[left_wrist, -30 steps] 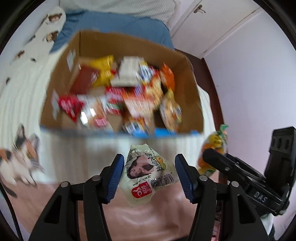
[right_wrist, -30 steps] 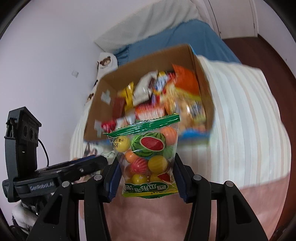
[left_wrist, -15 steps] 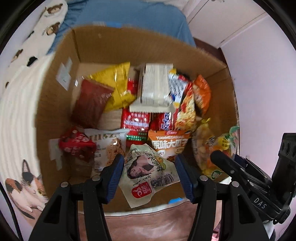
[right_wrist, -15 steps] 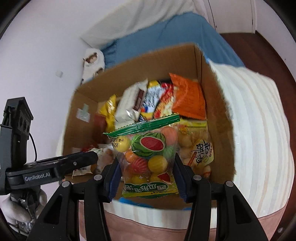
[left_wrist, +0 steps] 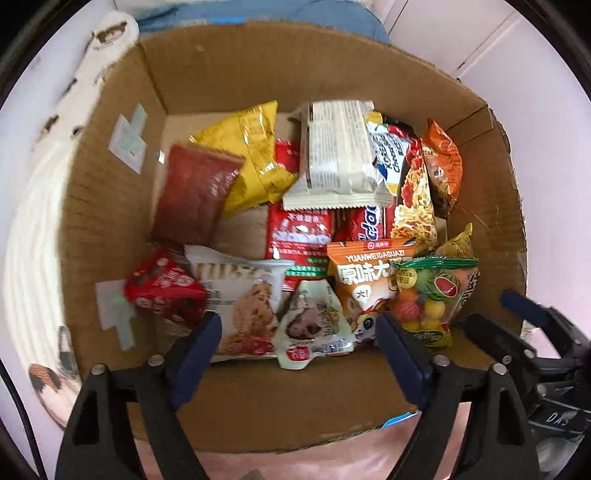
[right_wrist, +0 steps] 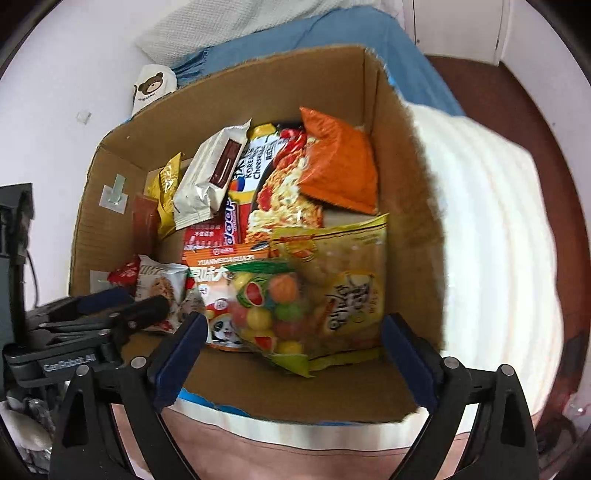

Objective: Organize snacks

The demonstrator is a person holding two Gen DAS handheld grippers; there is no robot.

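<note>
An open cardboard box (left_wrist: 258,62) (right_wrist: 399,184) holds several snack packets. My left gripper (left_wrist: 297,332) hangs over its near side, jaws opening, pads apart. A pale green packet with a face on it (left_wrist: 314,328) lies loose in the box below, touching neither pad. My right gripper (right_wrist: 295,325) is over the box's near right part, jaws also opening. The clear bag of fruit-shaped candies (right_wrist: 269,306) (left_wrist: 432,295) rests free on a yellow packet (right_wrist: 347,280). Each gripper shows in the other's view: right gripper (left_wrist: 495,314), left gripper (right_wrist: 129,301).
The box sits on a bed with a white ribbed blanket (right_wrist: 491,229) and a blue cover (right_wrist: 354,33) behind it. A bear-print pillow (right_wrist: 151,88) lies at the back left. A pale wall (left_wrist: 535,92) and dark wooden floor (right_wrist: 517,92) are on the right.
Both grippers moved forward and down over the box. Both were shut on their packets, then opened, and the green packet and the candy bag dropped into the box.
</note>
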